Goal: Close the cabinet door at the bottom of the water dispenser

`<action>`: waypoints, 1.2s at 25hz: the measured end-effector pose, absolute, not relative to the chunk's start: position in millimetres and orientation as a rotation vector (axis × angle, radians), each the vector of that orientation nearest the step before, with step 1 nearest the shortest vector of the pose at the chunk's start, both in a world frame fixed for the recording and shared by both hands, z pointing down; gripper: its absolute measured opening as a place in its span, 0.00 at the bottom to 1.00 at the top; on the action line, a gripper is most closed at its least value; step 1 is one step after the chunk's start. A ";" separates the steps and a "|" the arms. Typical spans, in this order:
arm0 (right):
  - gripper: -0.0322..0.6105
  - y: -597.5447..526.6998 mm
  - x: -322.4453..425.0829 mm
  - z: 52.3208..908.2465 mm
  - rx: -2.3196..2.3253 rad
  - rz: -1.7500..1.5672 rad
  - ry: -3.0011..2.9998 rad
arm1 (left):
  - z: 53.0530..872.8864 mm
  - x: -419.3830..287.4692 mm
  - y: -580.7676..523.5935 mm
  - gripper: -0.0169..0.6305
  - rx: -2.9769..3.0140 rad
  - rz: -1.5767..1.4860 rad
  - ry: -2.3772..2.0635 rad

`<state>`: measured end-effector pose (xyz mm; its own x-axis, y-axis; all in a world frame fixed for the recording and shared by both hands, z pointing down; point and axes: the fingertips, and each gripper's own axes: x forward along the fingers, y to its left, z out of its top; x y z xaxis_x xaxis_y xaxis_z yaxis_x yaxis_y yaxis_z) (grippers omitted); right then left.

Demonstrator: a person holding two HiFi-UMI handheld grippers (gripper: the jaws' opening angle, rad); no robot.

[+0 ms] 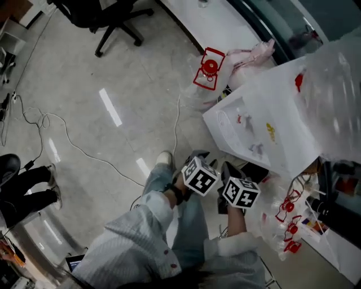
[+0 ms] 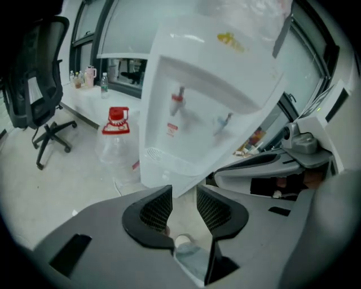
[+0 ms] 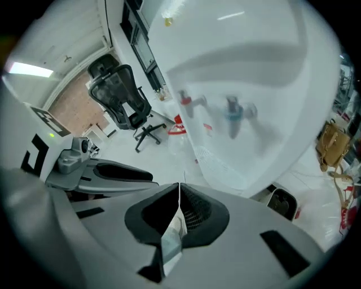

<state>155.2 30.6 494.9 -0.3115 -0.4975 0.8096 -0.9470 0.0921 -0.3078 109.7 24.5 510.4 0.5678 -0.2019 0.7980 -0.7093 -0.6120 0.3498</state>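
The white water dispenser stands at the right of the head view, with a clear bottle on top. Its red tap and blue tap face both gripper views. The cabinet door at its bottom is hidden behind the gripper bodies. My left gripper is held in front of the dispenser, open, with nothing between its pads. Close to its right, my right gripper points at the dispenser. Its jaws are shut and hold nothing.
An empty water jug with a red cap lies on the floor left of the dispenser. An office chair stands farther back. Cables run across the floor. Several red-handled bottles crowd the right side. Another person's legs are at the left.
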 end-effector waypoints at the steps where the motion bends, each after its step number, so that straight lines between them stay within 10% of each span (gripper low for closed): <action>1: 0.07 24.6 147.1 477.7 1.419 1.140 -1.882 | 491.6 100.6 19.4 0.25 2.131 0.950 -0.739; 30: 0.07 -39.4 -2.2 30.2 1.460 0.331 -2.717 | 50.5 -30.5 -50.2 0.04 2.718 0.143 -0.867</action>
<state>-2.2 -39.4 30.2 -0.5564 -0.8198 0.1354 -0.8283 0.5344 -0.1683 -30.5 -50.2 50.5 0.8147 -0.5517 0.1785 -0.5798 -0.7792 0.2382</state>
